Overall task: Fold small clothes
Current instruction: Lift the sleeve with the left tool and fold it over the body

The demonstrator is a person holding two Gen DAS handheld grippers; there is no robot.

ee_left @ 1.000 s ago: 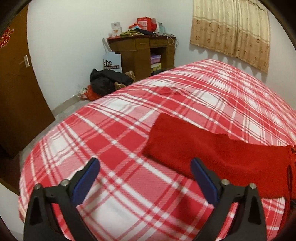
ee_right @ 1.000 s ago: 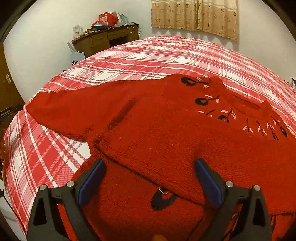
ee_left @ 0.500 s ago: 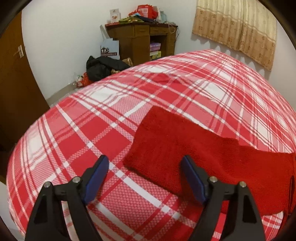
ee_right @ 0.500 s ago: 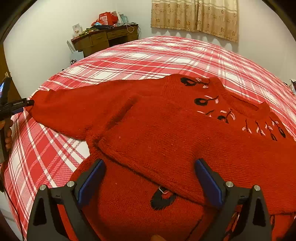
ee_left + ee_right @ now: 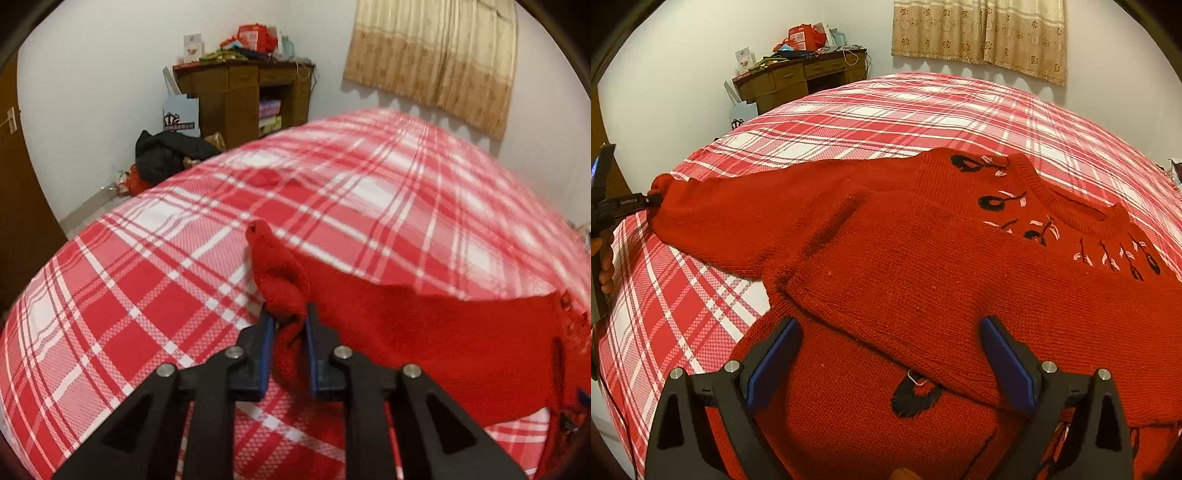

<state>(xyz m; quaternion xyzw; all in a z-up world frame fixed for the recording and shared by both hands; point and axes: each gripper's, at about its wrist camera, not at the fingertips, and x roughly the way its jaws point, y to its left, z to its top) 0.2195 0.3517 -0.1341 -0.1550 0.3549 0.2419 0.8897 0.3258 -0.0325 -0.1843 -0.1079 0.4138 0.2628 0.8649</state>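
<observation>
On plaid bed [image 5: 923, 110], left gripper [image 5: 288, 325] jaws closing on sweater [image 5: 960, 288] cuff, right gripper [image 5: 890, 362] jaws released

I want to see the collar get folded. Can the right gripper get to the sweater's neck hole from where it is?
Probably yes. The right gripper hangs open over the red sweater, and nothing lies between it and the collar, just flat knit.

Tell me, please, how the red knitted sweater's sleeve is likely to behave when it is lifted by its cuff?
Probably floppy: the cuff already bunches and puckers where the left gripper is closing on it. The sleeve would likely sag and trail rather than hold shape. The thick knit of the sweater looks grippy, so it should drag on the plaid bedspread rather than slide.
</observation>
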